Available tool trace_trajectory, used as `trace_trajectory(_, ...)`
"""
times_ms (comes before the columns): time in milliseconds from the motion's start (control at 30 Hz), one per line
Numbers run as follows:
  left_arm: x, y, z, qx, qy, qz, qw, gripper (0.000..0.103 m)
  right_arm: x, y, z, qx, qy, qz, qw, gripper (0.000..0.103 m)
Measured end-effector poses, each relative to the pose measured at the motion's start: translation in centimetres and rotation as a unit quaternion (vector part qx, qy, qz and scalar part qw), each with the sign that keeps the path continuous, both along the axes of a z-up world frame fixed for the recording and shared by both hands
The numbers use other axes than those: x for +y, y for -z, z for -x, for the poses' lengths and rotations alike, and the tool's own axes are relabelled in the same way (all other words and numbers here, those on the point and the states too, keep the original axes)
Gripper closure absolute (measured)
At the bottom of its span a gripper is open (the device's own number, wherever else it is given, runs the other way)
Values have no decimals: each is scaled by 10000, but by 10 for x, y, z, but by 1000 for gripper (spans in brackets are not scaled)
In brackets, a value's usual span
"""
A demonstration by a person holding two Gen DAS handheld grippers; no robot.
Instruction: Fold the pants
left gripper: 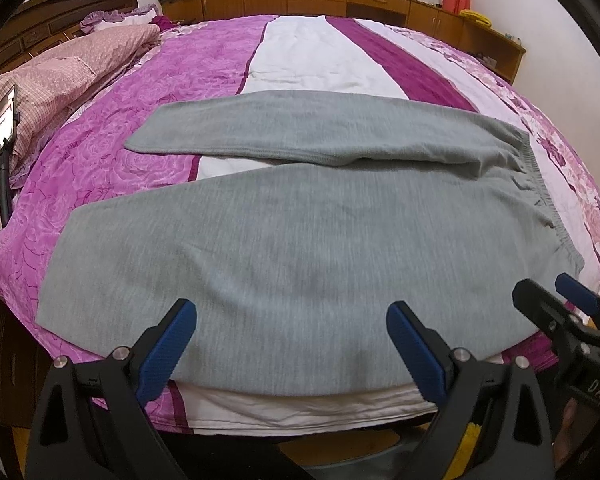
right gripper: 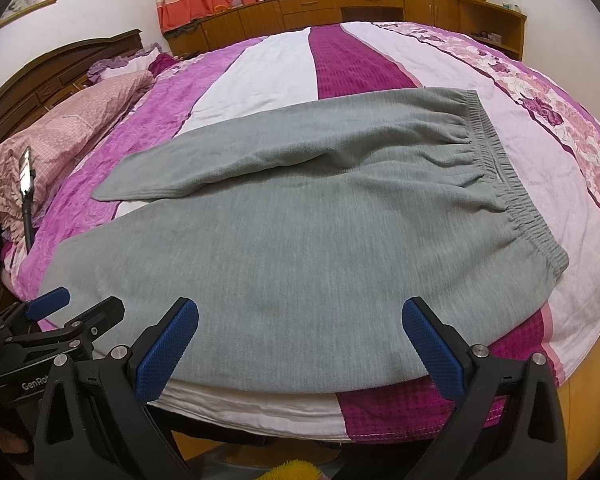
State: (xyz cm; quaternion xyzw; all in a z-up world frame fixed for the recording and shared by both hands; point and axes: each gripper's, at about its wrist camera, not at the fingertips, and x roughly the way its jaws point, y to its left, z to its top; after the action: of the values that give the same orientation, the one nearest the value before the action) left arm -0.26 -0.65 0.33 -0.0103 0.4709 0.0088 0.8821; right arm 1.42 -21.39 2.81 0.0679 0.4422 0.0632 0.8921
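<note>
"DAS" reads on the right tongs [left gripper: 572, 292], "GenRo" on the left tongs [right gripper: 66, 308]; both gape wide, empty, at the bed [right gripper: 260, 68] edge. Grey sweatpants [right gripper: 300, 240] lie flat there, legs toward the pillow [right gripper: 80, 128] and a phone [right gripper: 26, 174].

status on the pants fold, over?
Left gripper and right gripper both open, holding nothing, at near bed edge. Grey pants flat on bedspread, legs apart, unfolded. Nothing in the way.

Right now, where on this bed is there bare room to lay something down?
Free: the quilt beyond the far leg, up to the wooden cabinets, and the floral strip right of the waistband. Crowded: the grey pants fill the near edge; pillows take the left.
</note>
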Motion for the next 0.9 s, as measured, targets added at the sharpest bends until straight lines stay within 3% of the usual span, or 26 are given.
trace_trajectory(567,9,-2,-4,41,-84,-35,10000,5,-5,5,0,60,51,6,10000,4)
trace_trajectory(900,18,-3,-16,55,152,-185,9997,5,-7,11,-8,216,103,43,9997,4)
